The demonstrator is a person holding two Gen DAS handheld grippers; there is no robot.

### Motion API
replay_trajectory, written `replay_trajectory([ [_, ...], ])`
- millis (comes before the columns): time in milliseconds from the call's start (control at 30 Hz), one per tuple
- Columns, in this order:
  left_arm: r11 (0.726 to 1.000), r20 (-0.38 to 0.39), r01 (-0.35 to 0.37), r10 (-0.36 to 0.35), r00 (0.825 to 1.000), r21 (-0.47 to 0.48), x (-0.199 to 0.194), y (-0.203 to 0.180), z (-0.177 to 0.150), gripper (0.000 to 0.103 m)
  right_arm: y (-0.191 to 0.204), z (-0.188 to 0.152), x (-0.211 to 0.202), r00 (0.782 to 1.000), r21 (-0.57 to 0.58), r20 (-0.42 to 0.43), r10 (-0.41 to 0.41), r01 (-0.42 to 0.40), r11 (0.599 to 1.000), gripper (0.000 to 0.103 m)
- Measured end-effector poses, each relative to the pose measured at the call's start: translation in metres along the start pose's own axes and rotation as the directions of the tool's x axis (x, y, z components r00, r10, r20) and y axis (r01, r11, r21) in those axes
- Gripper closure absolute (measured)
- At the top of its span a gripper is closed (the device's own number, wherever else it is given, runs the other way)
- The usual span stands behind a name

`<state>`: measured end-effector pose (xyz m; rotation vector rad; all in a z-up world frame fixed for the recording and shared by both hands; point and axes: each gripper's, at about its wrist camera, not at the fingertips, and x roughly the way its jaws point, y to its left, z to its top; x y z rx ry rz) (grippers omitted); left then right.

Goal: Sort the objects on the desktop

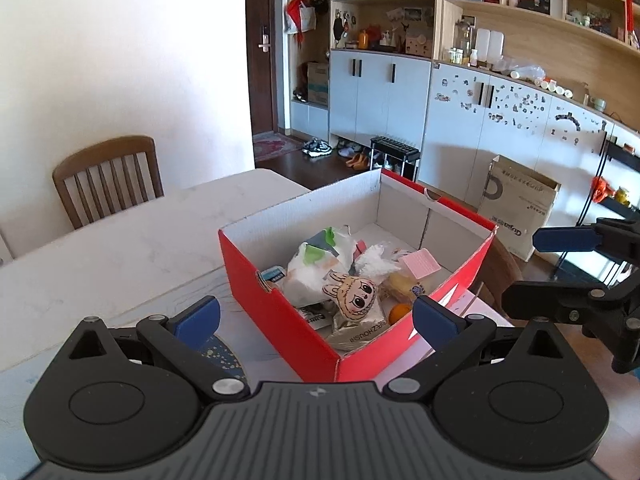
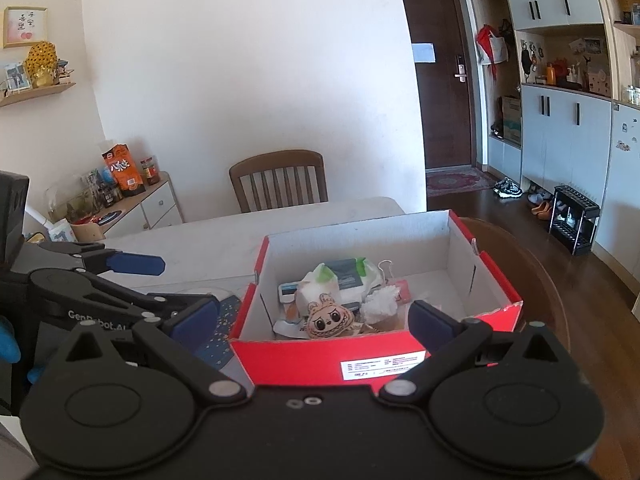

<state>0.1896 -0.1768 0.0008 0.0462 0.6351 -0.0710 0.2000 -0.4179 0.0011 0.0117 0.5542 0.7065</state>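
Note:
A red cardboard box (image 1: 280, 320) with a white inside stands on the table, also in the right wrist view (image 2: 320, 360). It holds several small items: a beige cartoon plush (image 1: 354, 294) (image 2: 326, 320), a white packet with green marks (image 1: 316, 258) (image 2: 344, 274), a pink card (image 1: 420, 262), an orange fruit (image 1: 399, 313) and crumpled white tissue (image 2: 380, 304). My left gripper (image 1: 316, 318) is open and empty above the box's near corner. My right gripper (image 2: 314, 320) is open and empty above the box's near wall; it shows at the right of the left wrist view (image 1: 560, 264).
The white table (image 1: 120, 240) runs to the left and back. A wooden chair (image 2: 280, 180) stands behind it. A dark blue speckled mat (image 2: 224, 316) lies left of the box. A cardboard carton (image 1: 520, 204) and cabinets stand on the floor at the right.

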Motion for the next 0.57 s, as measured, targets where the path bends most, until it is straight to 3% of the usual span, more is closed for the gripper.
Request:
replay_trajectory([
  [567, 0.999, 0.0, 0.049, -0.049, 0.999, 0.019, -0.01, 0.002, -0.005, 0.0, 0.013, -0.004, 0.0, 1.0, 0.015, -0.006, -0.025, 0.026, 1.0, 0.001],
])
